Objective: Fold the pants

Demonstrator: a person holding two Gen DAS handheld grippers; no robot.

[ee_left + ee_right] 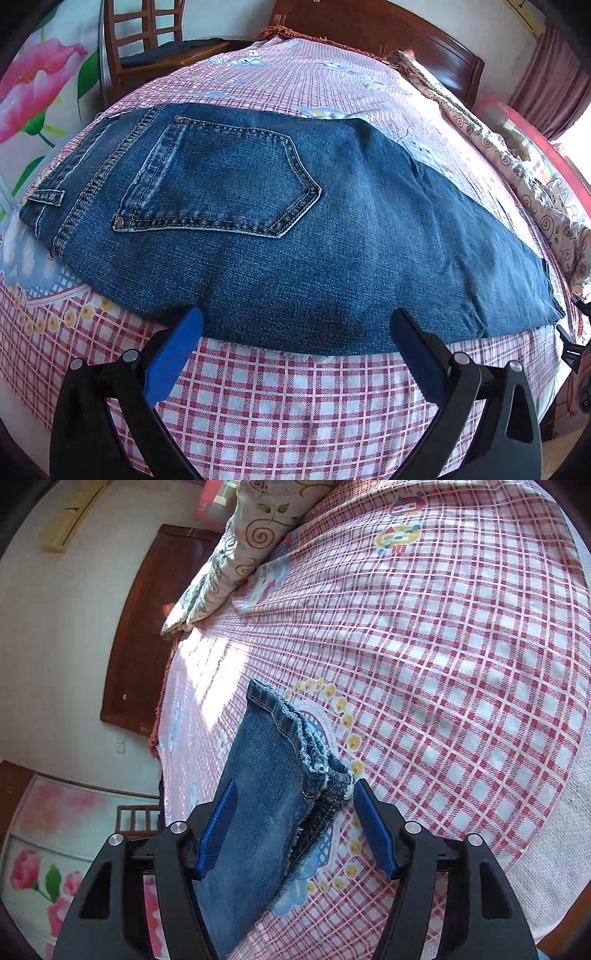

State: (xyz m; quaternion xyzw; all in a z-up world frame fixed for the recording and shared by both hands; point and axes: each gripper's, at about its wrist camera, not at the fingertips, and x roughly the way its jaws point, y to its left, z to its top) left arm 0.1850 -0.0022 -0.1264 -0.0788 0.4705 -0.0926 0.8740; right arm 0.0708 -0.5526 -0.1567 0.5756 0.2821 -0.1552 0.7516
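Blue jeans [295,206] lie folded lengthwise across the red-checked bedsheet [295,406], back pocket [221,184] facing up and waistband at the left. My left gripper [297,314] is open wide just above the near edge of the denim, nothing between its blue pads. In the right wrist view the leg end of the jeans [266,775], with its frayed hems [314,753], lies between the fingers of my right gripper [295,783]. The left pad [218,827] is at the cloth and the right pad [373,830] stands clear of it, so the jaws are open.
A floral pillow [517,173] lies along the far right side of the bed, by a dark wooden headboard [388,29]. A wooden chair [147,37] stands beyond the far left corner. Checked sheet [461,701] stretches right of the leg end.
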